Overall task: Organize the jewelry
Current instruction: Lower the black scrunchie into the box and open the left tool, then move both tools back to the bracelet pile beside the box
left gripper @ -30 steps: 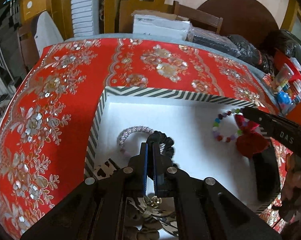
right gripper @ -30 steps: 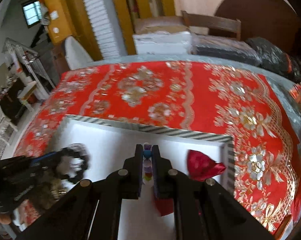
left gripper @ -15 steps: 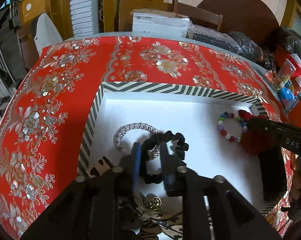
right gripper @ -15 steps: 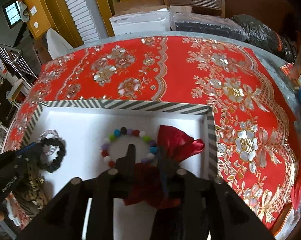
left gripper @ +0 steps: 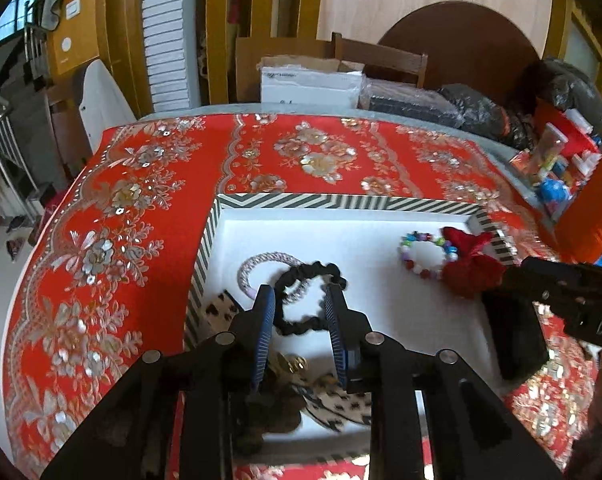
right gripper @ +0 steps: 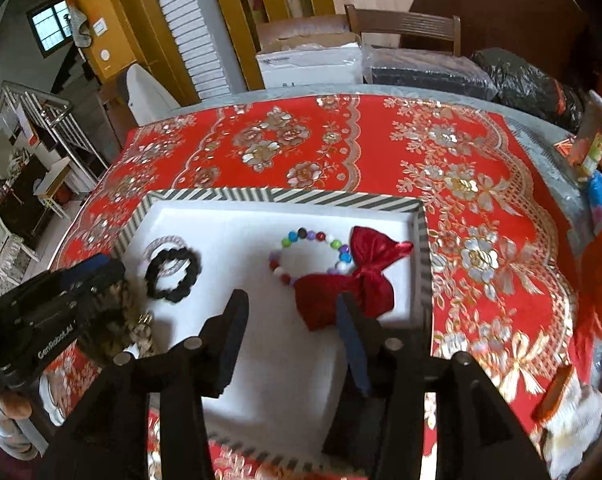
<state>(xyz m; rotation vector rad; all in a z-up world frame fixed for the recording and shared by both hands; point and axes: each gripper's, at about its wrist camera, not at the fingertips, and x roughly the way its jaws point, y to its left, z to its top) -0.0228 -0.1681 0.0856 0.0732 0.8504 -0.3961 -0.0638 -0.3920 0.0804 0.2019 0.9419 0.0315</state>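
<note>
A white tray with a striped rim (left gripper: 341, 202) (right gripper: 285, 197) lies on the red cloth. In it a black scrunchie (left gripper: 307, 300) (right gripper: 173, 274) rests on a silver bangle (left gripper: 261, 262). A coloured bead bracelet (left gripper: 425, 254) (right gripper: 313, 250) lies beside a red bow (left gripper: 471, 266) (right gripper: 353, 280). My left gripper (left gripper: 299, 312) is open and empty, just above the scrunchie. My right gripper (right gripper: 293, 316) is open and empty, raised in front of the bracelet and bow.
Leopard-print pieces and a gold clasp (left gripper: 297, 364) lie at the tray's near left. A black block (left gripper: 513, 344) sits at the tray's right side. The red flowered tablecloth (left gripper: 141, 220) covers the table. Boxes, bags and a chair stand behind; small clutter (left gripper: 557, 168) lies at the far right.
Both grippers opened and pulled back and up. The left let go of the black scrunchie onto the bangle. The right let go of the bead bracelet beside the red bow.
</note>
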